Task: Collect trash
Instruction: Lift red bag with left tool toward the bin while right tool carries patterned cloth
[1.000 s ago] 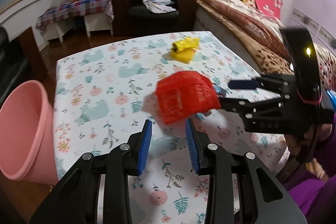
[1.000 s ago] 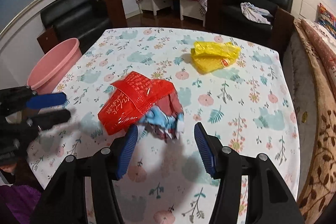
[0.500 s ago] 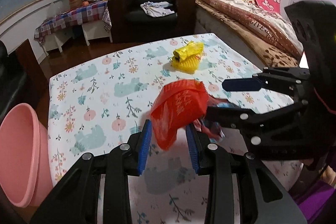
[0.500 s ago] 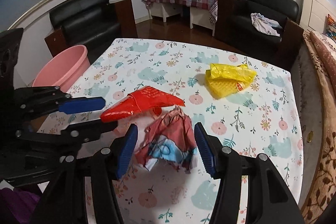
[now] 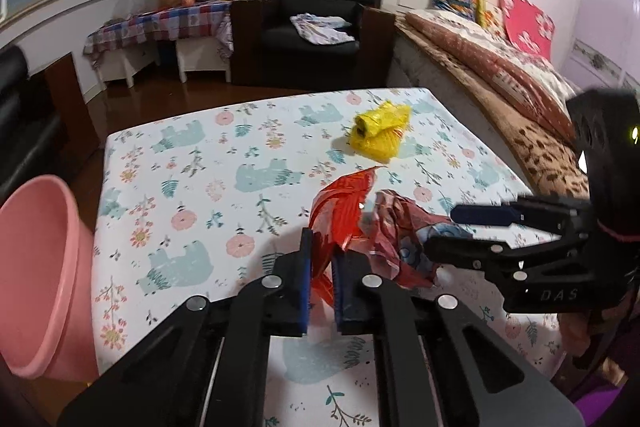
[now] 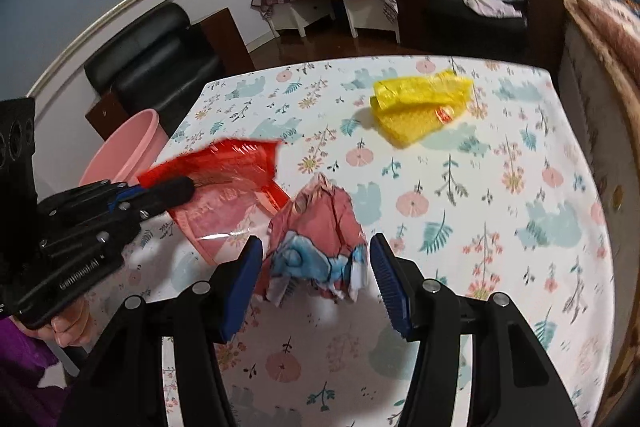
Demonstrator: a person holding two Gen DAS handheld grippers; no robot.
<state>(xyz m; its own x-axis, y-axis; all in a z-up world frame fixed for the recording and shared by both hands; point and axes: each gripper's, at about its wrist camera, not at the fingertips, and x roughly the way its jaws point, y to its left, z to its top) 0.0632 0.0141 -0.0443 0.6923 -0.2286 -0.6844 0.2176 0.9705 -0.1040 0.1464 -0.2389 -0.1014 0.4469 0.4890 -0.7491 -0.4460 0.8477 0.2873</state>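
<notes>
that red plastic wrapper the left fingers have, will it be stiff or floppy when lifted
Probably floppy: the red plastic wrapper is thin, see-through film, creased and fanned above the left gripper. Likely very light, so it may flutter. Its glossy surface could slip, though the fingers pinch it flat.

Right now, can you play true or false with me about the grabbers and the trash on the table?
1. The left gripper is pinching the red plastic bag. True.
2. The right gripper is squeezing the crumpled pink and blue wrapper. False: its jaws stand open on either side of the wrapper, not pressing it.
3. The yellow bag is already in the pink bucket. False: it lies on the flowered tablecloth, far from the bucket.
4. The pink bucket stands beside the table, not on it. True.
</notes>
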